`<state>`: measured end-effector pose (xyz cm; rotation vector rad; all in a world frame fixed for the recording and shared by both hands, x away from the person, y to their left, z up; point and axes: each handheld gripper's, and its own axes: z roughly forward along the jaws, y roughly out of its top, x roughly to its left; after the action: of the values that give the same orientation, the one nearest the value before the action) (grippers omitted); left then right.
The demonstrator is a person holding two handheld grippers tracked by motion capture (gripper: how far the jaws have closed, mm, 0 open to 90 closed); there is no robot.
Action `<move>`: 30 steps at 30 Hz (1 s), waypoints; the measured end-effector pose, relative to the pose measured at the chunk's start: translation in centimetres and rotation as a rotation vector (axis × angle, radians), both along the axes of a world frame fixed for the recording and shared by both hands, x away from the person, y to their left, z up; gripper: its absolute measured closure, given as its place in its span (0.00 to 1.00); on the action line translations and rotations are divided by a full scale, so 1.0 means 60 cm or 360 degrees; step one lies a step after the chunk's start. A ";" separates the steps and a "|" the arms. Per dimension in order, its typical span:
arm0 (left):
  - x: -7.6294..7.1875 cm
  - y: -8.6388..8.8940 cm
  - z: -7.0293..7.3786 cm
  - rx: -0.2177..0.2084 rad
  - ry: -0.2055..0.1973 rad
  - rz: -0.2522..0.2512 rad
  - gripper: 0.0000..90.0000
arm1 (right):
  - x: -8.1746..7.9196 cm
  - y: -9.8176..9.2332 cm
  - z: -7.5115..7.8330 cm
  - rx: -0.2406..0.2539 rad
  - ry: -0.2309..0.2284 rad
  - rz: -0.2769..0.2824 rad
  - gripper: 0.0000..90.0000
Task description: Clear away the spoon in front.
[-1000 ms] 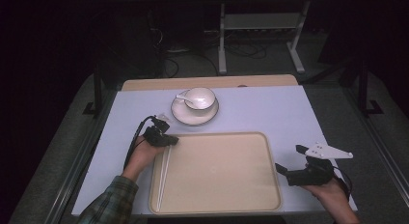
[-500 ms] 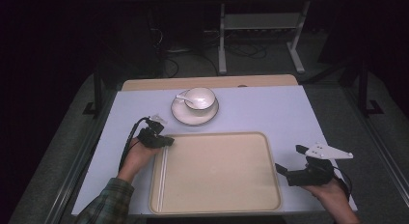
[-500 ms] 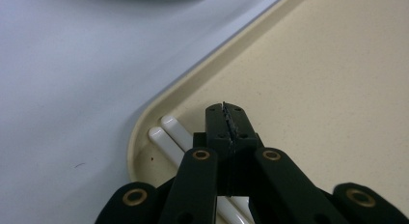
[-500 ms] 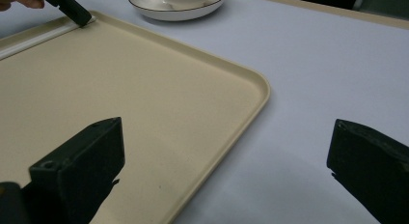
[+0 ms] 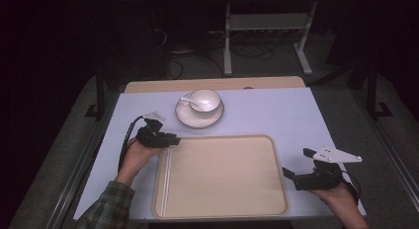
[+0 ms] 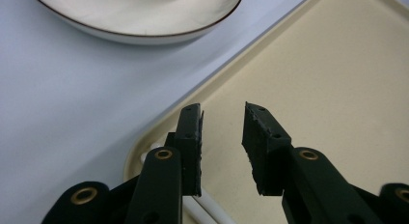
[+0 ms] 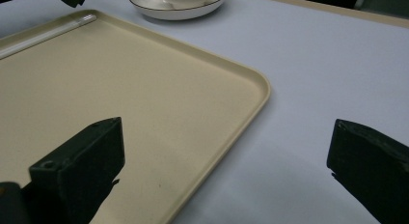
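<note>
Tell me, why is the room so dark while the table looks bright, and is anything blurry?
High view: light falls on the table alone; the floor behind is nearly black. Left gripper view: the saucer is soft, the jaws sharper. Right gripper view: the near jaws blur, and the tray stays fairly crisp.

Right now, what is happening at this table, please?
A person holds a gripper in each hand beside a beige tray. The left gripper is over the tray's near-left corner, where a white stick lies along the edge; its jaws have just been opening, nothing between them. The right gripper waits wide open at the tray's right edge. A cup sits on a saucer behind.
</note>
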<state>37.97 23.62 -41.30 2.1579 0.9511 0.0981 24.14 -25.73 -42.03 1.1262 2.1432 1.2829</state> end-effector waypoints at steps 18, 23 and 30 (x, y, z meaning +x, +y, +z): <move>0.039 -0.016 0.029 0.0064 -0.0088 -0.0116 0.40 | 0.002 0.002 -0.001 0.0004 0.0007 -0.0012 0.00; 0.054 -0.018 0.042 0.0057 -0.0098 -0.0122 0.38 | 0.002 0.000 -0.001 0.0008 0.0006 -0.0014 0.00; 0.078 -0.021 0.064 0.0086 -0.0125 -0.0126 0.38 | 0.002 0.001 -0.001 0.0007 0.0004 -0.0012 0.00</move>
<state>42.62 22.35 -37.48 2.2215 0.8265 0.1703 24.26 -25.69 -42.07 1.1369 2.1372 1.2841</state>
